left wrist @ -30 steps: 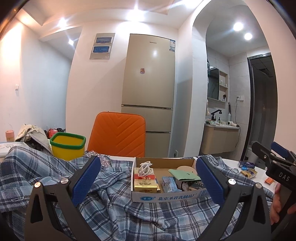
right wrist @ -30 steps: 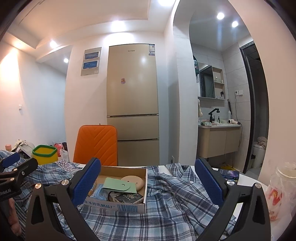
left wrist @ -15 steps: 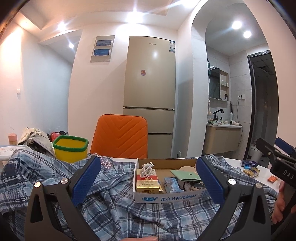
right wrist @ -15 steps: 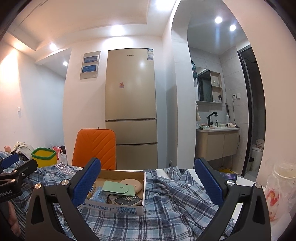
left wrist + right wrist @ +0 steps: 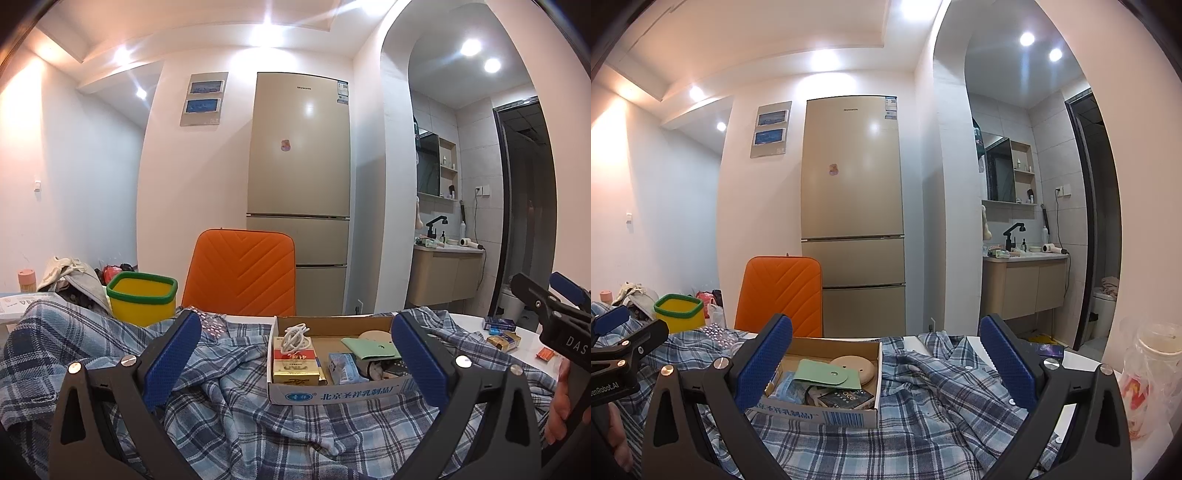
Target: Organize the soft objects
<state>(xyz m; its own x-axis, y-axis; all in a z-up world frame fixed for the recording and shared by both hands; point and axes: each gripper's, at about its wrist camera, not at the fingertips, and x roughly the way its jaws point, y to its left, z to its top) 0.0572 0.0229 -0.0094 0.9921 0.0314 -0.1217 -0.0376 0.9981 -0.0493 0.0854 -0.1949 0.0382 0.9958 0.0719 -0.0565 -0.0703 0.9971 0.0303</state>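
Both views tilt up since a second ago; left gripper (image 5: pixel 295 354) and right gripper (image 5: pixel 886 354) fingers wide apart, nothing grasped; crumpled blue plaid cotton shirt (image 5: pixel 236 417) at 6 o'clock, still untouched under the open cardboard box (image 5: pixel 332 392)

Box (image 5: pixel 332 391) sits on shirt (image 5: pixel 229 413); bin (image 5: pixel 142 299) behind left, chair (image 5: pixel 240 273) behind
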